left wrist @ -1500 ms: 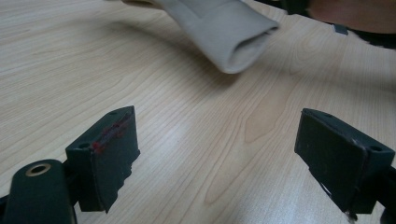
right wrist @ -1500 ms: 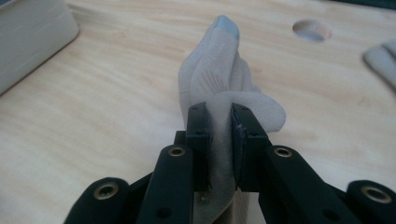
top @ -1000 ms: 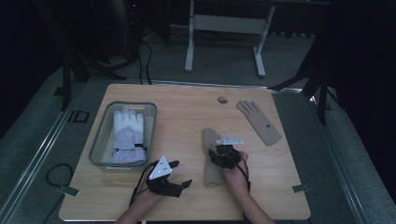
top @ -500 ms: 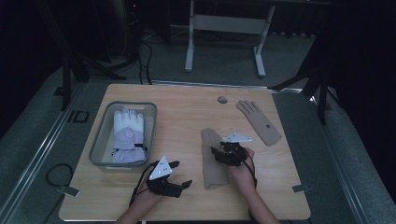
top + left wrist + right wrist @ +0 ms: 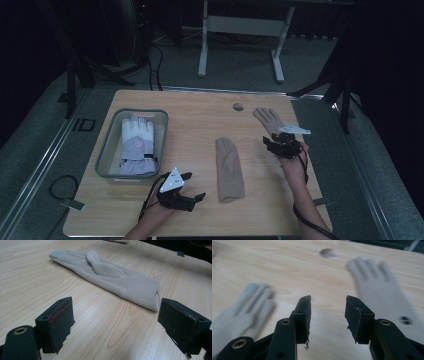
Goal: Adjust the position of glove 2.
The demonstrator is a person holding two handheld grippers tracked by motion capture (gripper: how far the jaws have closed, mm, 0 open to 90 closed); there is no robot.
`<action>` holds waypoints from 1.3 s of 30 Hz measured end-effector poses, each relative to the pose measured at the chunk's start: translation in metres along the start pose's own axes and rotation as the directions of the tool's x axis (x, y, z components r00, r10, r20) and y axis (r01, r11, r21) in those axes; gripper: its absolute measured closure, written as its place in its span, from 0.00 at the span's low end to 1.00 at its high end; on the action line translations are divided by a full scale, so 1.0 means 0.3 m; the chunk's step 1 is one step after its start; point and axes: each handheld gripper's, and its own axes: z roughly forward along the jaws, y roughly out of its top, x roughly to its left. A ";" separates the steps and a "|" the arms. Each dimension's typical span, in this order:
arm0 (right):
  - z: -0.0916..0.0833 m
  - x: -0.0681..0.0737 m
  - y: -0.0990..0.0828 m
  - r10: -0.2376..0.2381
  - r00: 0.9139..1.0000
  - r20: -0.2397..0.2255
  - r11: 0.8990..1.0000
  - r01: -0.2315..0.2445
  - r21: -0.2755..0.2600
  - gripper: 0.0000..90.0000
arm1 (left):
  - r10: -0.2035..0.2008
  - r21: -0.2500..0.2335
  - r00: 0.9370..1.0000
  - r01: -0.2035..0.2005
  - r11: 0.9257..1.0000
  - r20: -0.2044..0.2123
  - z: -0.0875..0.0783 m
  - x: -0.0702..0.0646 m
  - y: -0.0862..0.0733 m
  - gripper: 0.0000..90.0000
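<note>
A tan glove (image 5: 229, 170) lies flat mid-table, fingers pointing away; in the left gripper view its cuff (image 5: 140, 291) is just ahead of the jaws. A second tan glove (image 5: 267, 119) lies at the back right, and it also shows in the right gripper view (image 5: 379, 292). My left gripper (image 5: 196, 186) rests near the front edge, open wide, with bare wood between its jaws (image 5: 115, 312). My right gripper (image 5: 272, 142) hovers at the near end of the back-right glove. Its jaws (image 5: 328, 307) have just been closing but stay apart, with nothing between them.
A grey bin (image 5: 102, 162) at the left holds a white and lavender padded glove (image 5: 136, 145). A round hole (image 5: 238, 106) sits near the table's far edge. A white metal stand (image 5: 240, 25) is on the floor beyond the table.
My right gripper has moved off the middle glove to the right and slightly up, toward the back-right glove, leaving the middle glove flat and uncovered. The left gripper has not moved.
</note>
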 end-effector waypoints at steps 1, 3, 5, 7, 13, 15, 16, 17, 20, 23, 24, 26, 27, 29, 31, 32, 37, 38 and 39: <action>0.006 -0.020 0.001 0.002 1.000 0.004 1.000 -0.002 0.011 0.61 | -0.001 0.000 1.000 0.001 1.000 0.001 0.000 0.001 0.000 0.15; 0.015 -0.038 0.000 -0.001 1.000 0.010 1.000 0.001 0.026 0.61 | -0.001 0.000 1.000 0.001 1.000 0.000 0.000 0.001 0.000 0.15; 0.040 -0.082 -0.008 0.003 1.000 0.027 0.998 -0.004 0.062 0.61 | -0.001 0.000 1.000 0.001 1.000 0.001 0.000 0.001 0.000 0.15; 0.054 -0.106 -0.013 0.013 0.999 0.037 0.997 -0.015 0.074 0.61 | 0.000 -0.001 1.000 0.000 1.000 0.002 0.000 0.000 -0.001 0.15; 0.094 -0.193 -0.013 0.064 0.995 0.076 0.994 -0.070 0.083 0.65 | -0.002 -0.001 1.000 0.002 1.000 0.006 0.001 -0.002 -0.001 0.15; 0.108 -0.212 -0.006 0.058 0.995 0.079 0.994 -0.065 0.084 0.64 | -0.002 0.000 1.000 0.002 1.000 0.007 0.001 -0.003 -0.001 0.15; 0.117 -0.219 -0.003 0.044 0.995 0.087 0.995 -0.051 0.090 0.64 | -0.001 0.000 1.000 0.001 1.000 0.008 0.001 -0.003 -0.001 0.15; 0.127 -0.227 0.000 0.037 0.995 0.092 0.994 -0.046 0.096 0.64 | 0.000 0.001 1.000 0.000 1.000 0.007 0.001 -0.003 0.000 0.15; 0.157 -0.247 0.008 0.040 0.995 0.093 0.992 -0.050 0.113 0.63 | -0.007 0.000 1.000 0.007 1.000 0.009 0.001 -0.003 -0.001 0.15; 0.188 -0.251 0.002 0.009 0.994 0.108 0.990 -0.024 0.140 0.61 | -0.008 -0.001 1.000 0.008 1.000 0.009 -0.001 -0.002 -0.001 0.15; 0.199 -0.254 -0.003 0.010 0.994 0.113 0.989 -0.027 0.145 0.61 | -0.008 -0.004 1.000 0.008 1.000 0.010 -0.001 -0.002 -0.001 0.15; 0.217 -0.263 -0.012 0.015 0.993 0.115 0.987 -0.034 0.160 0.62 | -0.007 -0.002 1.000 0.007 1.000 0.009 -0.001 -0.002 -0.002 0.15; 0.224 -0.266 -0.017 0.021 0.994 0.106 0.986 -0.038 0.165 0.62 | -0.006 -0.001 1.000 0.006 1.000 0.009 0.000 -0.002 -0.003 0.15; 0.233 -0.275 -0.028 0.052 0.995 0.087 0.985 -0.066 0.161 0.66 | -0.006 0.001 1.000 0.006 1.000 0.009 0.001 -0.003 -0.003 0.15; 0.232 -0.276 -0.033 0.077 0.993 0.084 0.984 -0.089 0.153 0.72 | -0.009 0.000 1.000 0.009 1.000 0.008 0.002 -0.003 -0.003 0.15; 0.230 -0.272 -0.035 0.080 0.993 0.081 0.984 -0.092 0.152 0.79 | -0.011 -0.001 1.000 0.011 1.000 0.007 0.002 -0.002 -0.003 0.15; 0.222 -0.247 -0.028 0.145 0.983 0.111 0.974 -0.162 0.161 0.93 | -0.014 0.001 1.000 0.014 1.000 0.002 0.001 0.000 -0.003 0.15; 0.217 -0.242 -0.026 0.165 0.979 0.120 0.971 -0.183 0.157 0.93 | -0.014 -0.002 1.000 0.014 1.000 0.002 0.000 -0.001 -0.002 0.15; 0.205 -0.230 -0.023 0.179 0.973 0.143 0.970 -0.199 0.141 0.93 | -0.014 -0.002 1.000 0.014 1.000 0.002 -0.001 -0.001 -0.002 0.15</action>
